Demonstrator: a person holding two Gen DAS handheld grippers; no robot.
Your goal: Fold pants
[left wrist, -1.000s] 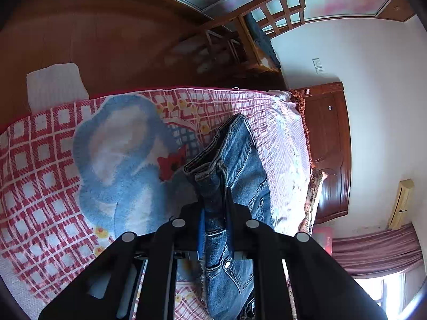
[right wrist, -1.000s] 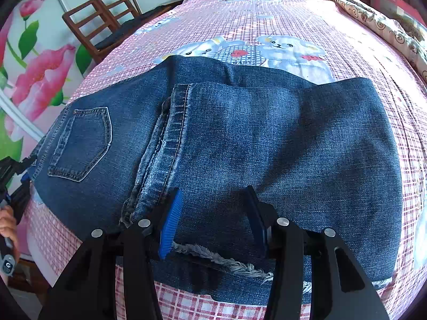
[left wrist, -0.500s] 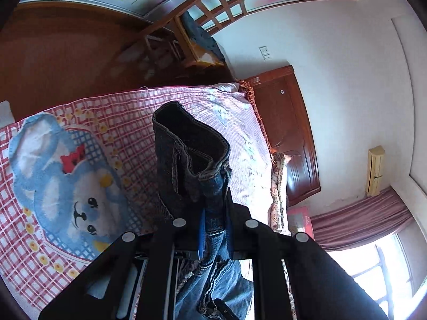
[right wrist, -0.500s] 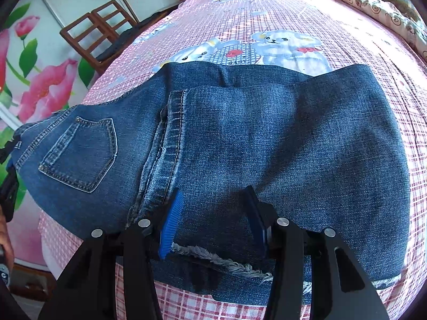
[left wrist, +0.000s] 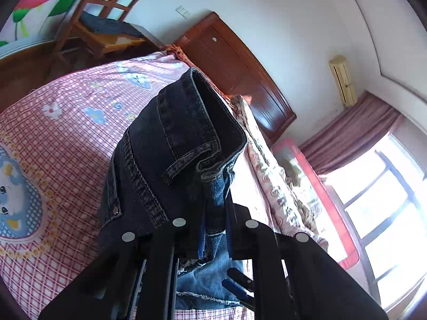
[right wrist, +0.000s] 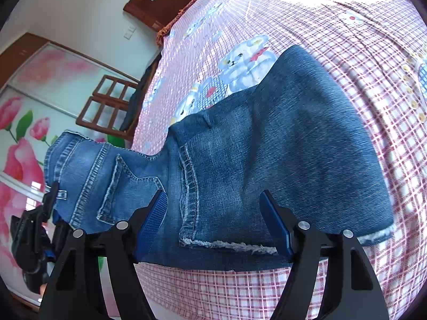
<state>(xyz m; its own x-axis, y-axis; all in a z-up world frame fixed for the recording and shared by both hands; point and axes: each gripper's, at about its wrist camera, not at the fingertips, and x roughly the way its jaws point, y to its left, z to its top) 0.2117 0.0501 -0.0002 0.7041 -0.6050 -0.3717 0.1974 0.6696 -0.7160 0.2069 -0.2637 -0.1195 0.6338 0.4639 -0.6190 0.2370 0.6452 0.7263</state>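
The blue denim pants (right wrist: pixel 280 160) lie folded on the pink checked bedspread (right wrist: pixel 360 40), legs doubled over. My left gripper (left wrist: pixel 214 229) is shut on the waistband end of the pants (left wrist: pixel 173 144) and holds it lifted off the bed, the waistband drooping over the fingers. That gripper also shows at the left of the right wrist view (right wrist: pixel 50 213), with the raised pocket side (right wrist: pixel 106 176) hanging from it. My right gripper (right wrist: pixel 213 221) is open, its blue-padded fingers (right wrist: pixel 152 221) straddling the frayed hem edge (right wrist: pixel 234 245) near the bed's front edge.
A wooden chair (left wrist: pixel 106 18) with dark clothing stands beyond the bed, beside a flower-painted wardrobe (right wrist: pixel 24 122). A dark wooden headboard (left wrist: pixel 240 61) runs along the far end. A patterned quilt (left wrist: pixel 280 186), a curtain and a bright window (left wrist: pixel 387 213) lie to the right.
My left gripper has lifted the waistband end high off the bed and swung it toward the folded legs. My right gripper has stayed open over the hem, its view tilting.
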